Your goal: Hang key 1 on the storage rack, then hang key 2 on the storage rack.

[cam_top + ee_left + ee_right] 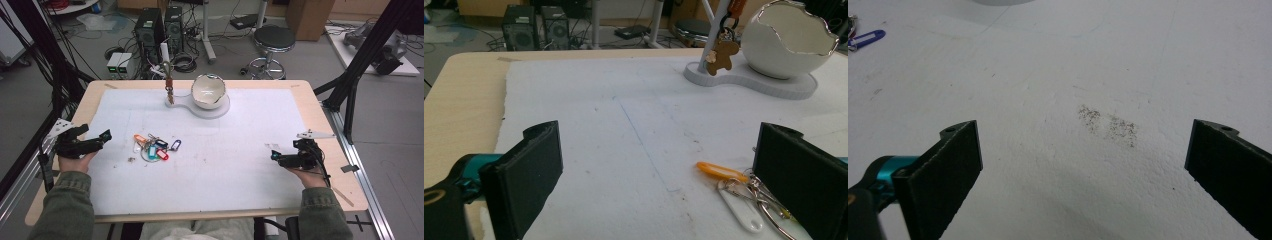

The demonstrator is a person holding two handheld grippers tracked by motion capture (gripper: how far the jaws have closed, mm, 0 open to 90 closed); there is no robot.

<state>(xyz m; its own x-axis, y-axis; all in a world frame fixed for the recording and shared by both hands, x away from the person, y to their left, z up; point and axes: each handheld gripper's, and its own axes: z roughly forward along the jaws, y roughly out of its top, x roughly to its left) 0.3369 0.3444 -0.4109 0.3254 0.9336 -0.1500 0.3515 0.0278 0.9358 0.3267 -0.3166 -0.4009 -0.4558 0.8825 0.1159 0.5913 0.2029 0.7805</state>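
From above: left gripper (pixel 102 136) at the white mat's (pixel 225 170) left edge, right gripper (pixel 276 157) near its right edge, both resting in hands on the tabletop (pixel 327 125). Between them, nearer the left, a bunch of coloured key tags (pixel 154 147) lying flat on the mat. At the far side, an eggshell-shaped white bowl (pixel 209 91) on a white stand (pixel 176 104), with a gingerbread-man charm (pixel 721 55) hanging from the stand's post, made out clearly only along the left jaws. Bowl interior apparently empty. Left jaws wide apart, gripping nothing, orange tag (pixel 720 171) and white tag (pixel 740 207) just beside one jaw, ring partly hidden behind it. Right jaws equally wide, bare, over a dark smudge (pixel 1108 125); blue tag (pixel 867 38) cut off at the frame edge.
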